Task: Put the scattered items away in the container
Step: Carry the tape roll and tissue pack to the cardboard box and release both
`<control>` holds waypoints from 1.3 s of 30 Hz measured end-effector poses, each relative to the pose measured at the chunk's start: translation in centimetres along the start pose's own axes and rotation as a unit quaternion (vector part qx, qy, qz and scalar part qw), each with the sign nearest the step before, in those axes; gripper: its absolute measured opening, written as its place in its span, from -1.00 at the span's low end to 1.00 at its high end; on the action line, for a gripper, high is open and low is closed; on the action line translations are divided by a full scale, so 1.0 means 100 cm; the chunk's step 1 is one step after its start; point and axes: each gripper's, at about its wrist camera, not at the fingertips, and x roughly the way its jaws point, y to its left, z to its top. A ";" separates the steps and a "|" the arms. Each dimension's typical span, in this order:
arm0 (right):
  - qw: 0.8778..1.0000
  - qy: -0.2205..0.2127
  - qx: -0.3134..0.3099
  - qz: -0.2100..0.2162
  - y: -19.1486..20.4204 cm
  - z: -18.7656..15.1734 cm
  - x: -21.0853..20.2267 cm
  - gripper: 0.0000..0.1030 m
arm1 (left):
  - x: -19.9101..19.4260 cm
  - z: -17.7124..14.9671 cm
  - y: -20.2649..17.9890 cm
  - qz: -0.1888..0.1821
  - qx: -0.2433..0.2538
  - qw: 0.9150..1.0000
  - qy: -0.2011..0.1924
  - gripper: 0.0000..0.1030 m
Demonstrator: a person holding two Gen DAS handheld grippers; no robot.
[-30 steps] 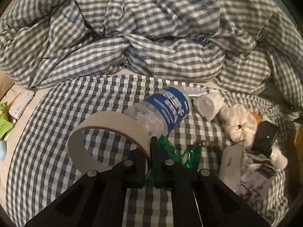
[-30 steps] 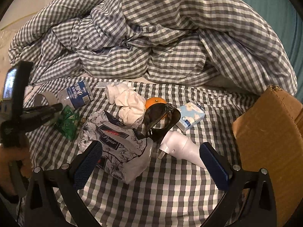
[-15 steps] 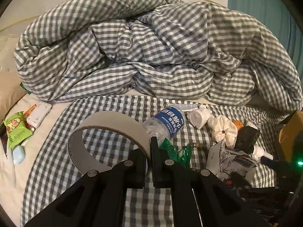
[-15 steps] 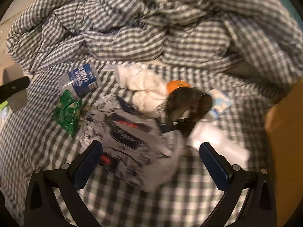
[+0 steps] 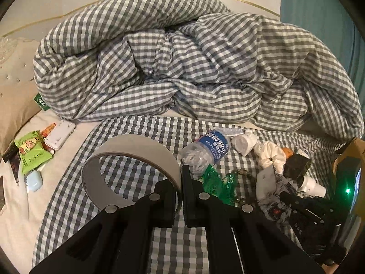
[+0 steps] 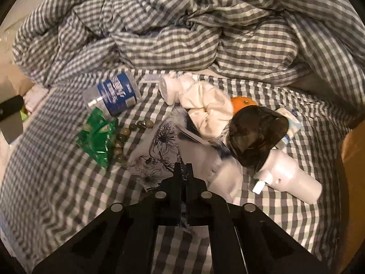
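A: What is the left gripper (image 5: 181,182) doing?

B: Its two fingers are pressed together on the wall of a big roll of tape (image 5: 130,157). The roll hangs up in the air over the checked cloth (image 5: 141,125).

A: And the right gripper (image 6: 183,171)?

B: Its fingers have just snapped together. They pinch the edge of the flowery tissue pack (image 6: 164,150), right at its near end (the picture is a bit blurry there).

A: Where is everything else? Start from the tissue pack.

B: Just left of the tissue pack is a string of round beads (image 6: 127,134). A crinkly green wrapper (image 6: 98,139) lies past the beads, touching them. Behind the tissue pack, to the left, a water bottle (image 6: 114,96) with a blue label lies on its side. Right behind the pack sits a white scrunchie (image 6: 209,111), and a small white roll (image 6: 168,89) is just past that.

A: And on the right?

B: A dark see-through cup (image 6: 255,137) leans next to the tissue pack. An orange (image 6: 241,102) peeks out behind the cup. A white plug thing (image 6: 289,175) lies just right of the pack.

A: Where is the box?

B: The cardboard box (image 6: 351,159) is far to the right of the tissue pack, at the picture's edge. A big rumpled checked blanket (image 6: 205,27) is piled up behind it all.
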 end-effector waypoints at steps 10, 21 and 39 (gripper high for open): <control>0.998 -0.062 0.003 0.027 0.000 -0.003 -0.084 -0.97 | -0.062 0.011 -0.021 -0.009 0.010 0.999 -0.031 -0.92; 0.988 -0.150 0.026 0.017 -0.037 -0.009 -0.213 -0.97 | -0.150 0.024 -0.079 -0.036 0.025 0.996 -0.083 -0.92; 0.967 -0.222 0.094 -0.085 -0.173 -0.054 -0.354 -0.96 | -0.249 0.012 -0.229 -0.132 0.090 0.978 -0.134 -0.92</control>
